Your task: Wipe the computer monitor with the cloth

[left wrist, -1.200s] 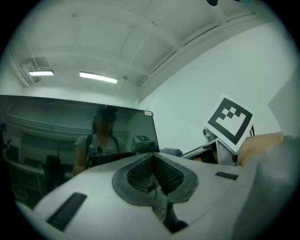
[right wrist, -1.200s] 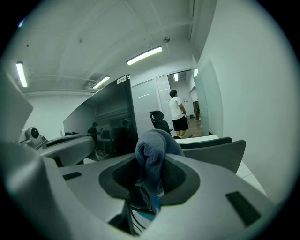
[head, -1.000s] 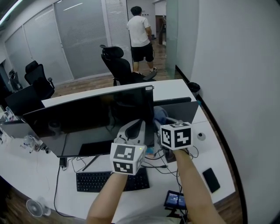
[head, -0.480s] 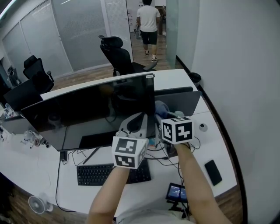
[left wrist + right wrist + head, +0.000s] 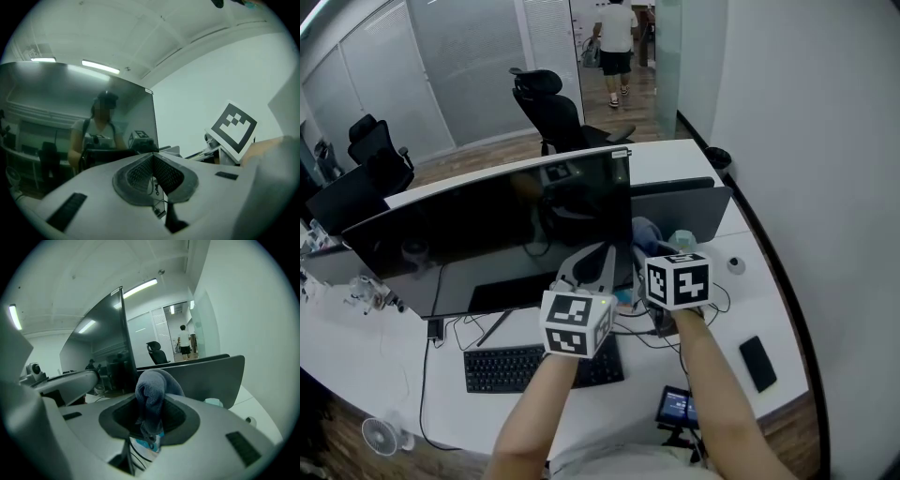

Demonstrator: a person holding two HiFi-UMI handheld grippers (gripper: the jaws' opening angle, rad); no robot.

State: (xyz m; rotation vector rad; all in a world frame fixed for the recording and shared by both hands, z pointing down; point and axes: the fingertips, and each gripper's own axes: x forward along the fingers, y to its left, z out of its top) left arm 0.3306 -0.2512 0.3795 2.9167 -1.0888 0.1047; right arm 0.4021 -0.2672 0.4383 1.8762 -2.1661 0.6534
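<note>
The wide dark monitor [image 5: 487,234] stands across the white desk [image 5: 384,366]. My left gripper [image 5: 598,255] is shut with nothing in it, just in front of the screen's lower right corner; in the left gripper view [image 5: 152,158] its pads meet and the monitor [image 5: 70,122] reflects a person. My right gripper [image 5: 649,246] sits just right of the monitor's edge, shut on a blue-grey cloth [image 5: 645,232]. The right gripper view shows this cloth [image 5: 152,390] bunched upright between the jaws of the right gripper [image 5: 150,404], with the monitor's edge [image 5: 123,333] to the left.
A black keyboard [image 5: 539,367] and cables lie below the monitor. A phone [image 5: 756,361] and a small lit device [image 5: 677,405] are near the front right. A grey panel [image 5: 680,214] stands behind the right gripper. An office chair [image 5: 548,117] and a walking person [image 5: 614,37] are beyond the desk.
Both grippers hold about the same place by the monitor's right end. The person at the back has walked farther away, and the head view has shifted slightly.
</note>
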